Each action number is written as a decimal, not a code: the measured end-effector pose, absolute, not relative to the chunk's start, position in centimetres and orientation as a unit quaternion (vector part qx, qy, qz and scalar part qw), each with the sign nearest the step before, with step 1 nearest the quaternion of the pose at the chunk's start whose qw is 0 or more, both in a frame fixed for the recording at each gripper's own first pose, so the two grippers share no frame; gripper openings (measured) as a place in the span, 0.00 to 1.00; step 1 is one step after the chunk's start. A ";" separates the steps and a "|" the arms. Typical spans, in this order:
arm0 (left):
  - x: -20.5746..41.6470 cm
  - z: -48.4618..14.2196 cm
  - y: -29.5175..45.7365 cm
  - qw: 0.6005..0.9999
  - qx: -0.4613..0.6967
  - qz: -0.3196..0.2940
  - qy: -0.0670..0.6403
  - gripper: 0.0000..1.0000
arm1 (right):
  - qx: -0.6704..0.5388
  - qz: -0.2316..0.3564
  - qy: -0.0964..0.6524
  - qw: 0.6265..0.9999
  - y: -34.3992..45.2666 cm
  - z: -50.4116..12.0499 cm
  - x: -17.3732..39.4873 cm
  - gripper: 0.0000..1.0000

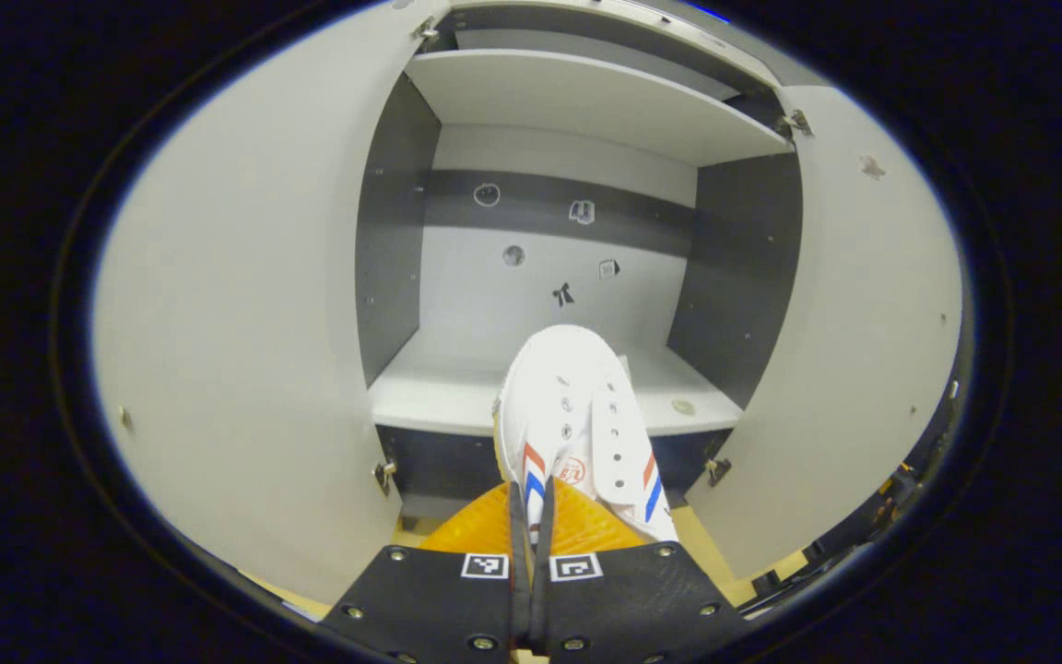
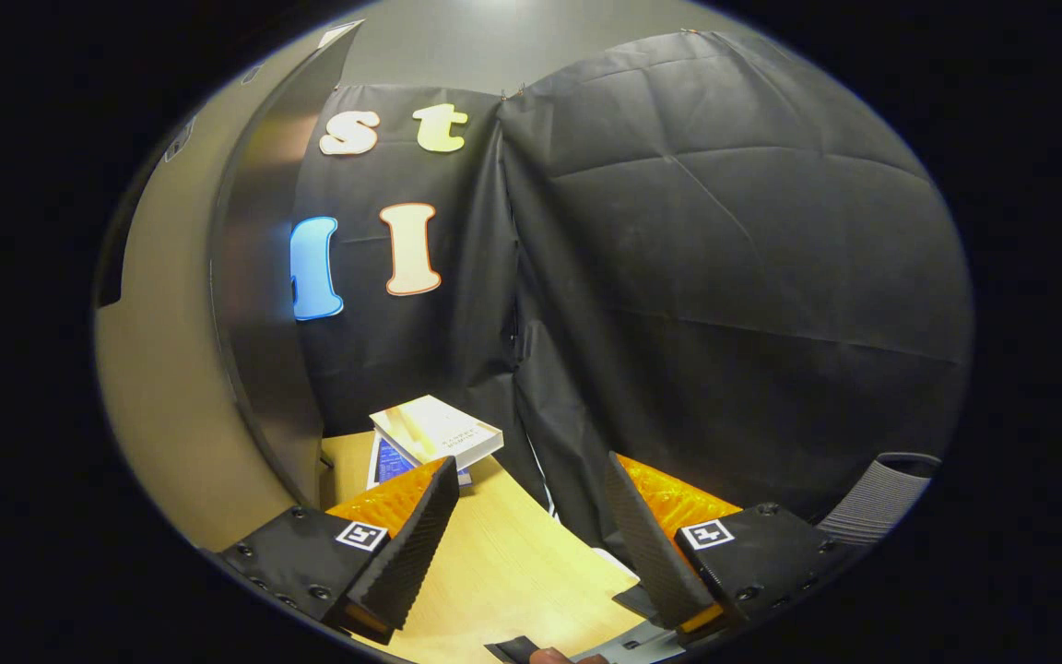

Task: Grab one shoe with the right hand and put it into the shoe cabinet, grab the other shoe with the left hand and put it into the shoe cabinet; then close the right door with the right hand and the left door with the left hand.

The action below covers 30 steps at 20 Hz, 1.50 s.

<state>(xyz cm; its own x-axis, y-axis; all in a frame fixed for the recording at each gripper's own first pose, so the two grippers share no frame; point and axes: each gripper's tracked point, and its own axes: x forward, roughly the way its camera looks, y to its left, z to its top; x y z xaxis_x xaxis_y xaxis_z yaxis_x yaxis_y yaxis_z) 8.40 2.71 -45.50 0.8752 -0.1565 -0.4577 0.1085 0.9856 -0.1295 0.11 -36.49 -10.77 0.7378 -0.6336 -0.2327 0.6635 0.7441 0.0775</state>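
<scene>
The white canvas shoe (image 1: 577, 429) (red and blue chevron stripes on its sides, empty eyelets, no laces) pointed toe-first toward the far shoe cabinet (image 1: 577, 249), its heel nearest and its toe over the front edge of the pale lower shelf (image 1: 443, 392). The cabinet stood open, left door (image 1: 245, 332) and right door (image 1: 863, 323) both swung wide, with dark side walls and an upper shelf (image 1: 586, 101).

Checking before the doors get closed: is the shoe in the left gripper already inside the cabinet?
Not yet: the shoe hangs before the cabinet's lower shelf, jaws shut on it.
</scene>
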 end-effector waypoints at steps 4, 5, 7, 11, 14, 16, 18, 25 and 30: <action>8.4 -45.1 2.8 0.977 -0.016 -0.063 0.205 0.00 | 0.078 -0.349 0.095 0.929 -36.6 -10.7 -1.4 0.99; 8.4 -45.0 2.8 0.979 -0.011 -0.060 0.197 0.00 | 0.078 -0.352 0.095 0.928 -36.8 -10.6 -1.8 0.99; 8.4 -45.0 2.7 0.981 -0.016 -0.060 0.183 0.01 | 0.078 -0.362 0.097 0.924 -37.1 -10.3 -2.7 0.99; 8.4 -44.8 2.8 0.981 -0.042 -0.067 0.178 0.00 | 0.066 -0.381 0.083 0.919 -37.5 -8.6 -4.1 0.96; 8.2 -44.2 3.2 0.980 -0.050 -0.061 0.180 0.01 | 0.058 -0.392 0.078 0.915 -37.6 -8.4 -4.9 0.99; 8.4 -44.7 2.9 0.980 -0.049 -0.056 0.182 0.01 | 0.059 -0.395 0.083 0.913 -37.6 -9.1 -5.3 1.00; 8.0 -45.0 2.5 0.978 -0.061 -0.054 0.194 0.01 | 0.063 -0.391 0.097 0.913 -37.4 -10.4 -5.3 0.99; 9.5 -47.5 2.2 0.972 -0.030 -0.053 0.225 0.00 | 0.050 -0.373 0.092 0.922 -37.1 -9.7 -3.8 0.99; 9.7 -43.5 2.0 0.985 -0.024 -0.055 0.161 0.35 | 0.055 -0.347 0.087 0.932 -35.9 -9.2 -1.7 0.96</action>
<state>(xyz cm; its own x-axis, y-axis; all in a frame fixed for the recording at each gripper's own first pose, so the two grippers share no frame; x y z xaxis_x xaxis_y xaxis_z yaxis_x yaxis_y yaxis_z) 9.67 2.03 -43.46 0.9420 -0.1162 -0.3149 0.1005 0.9928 -0.0657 -1.74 -35.93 -9.25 0.7438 -0.6379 -0.1997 0.6568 0.7529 0.0415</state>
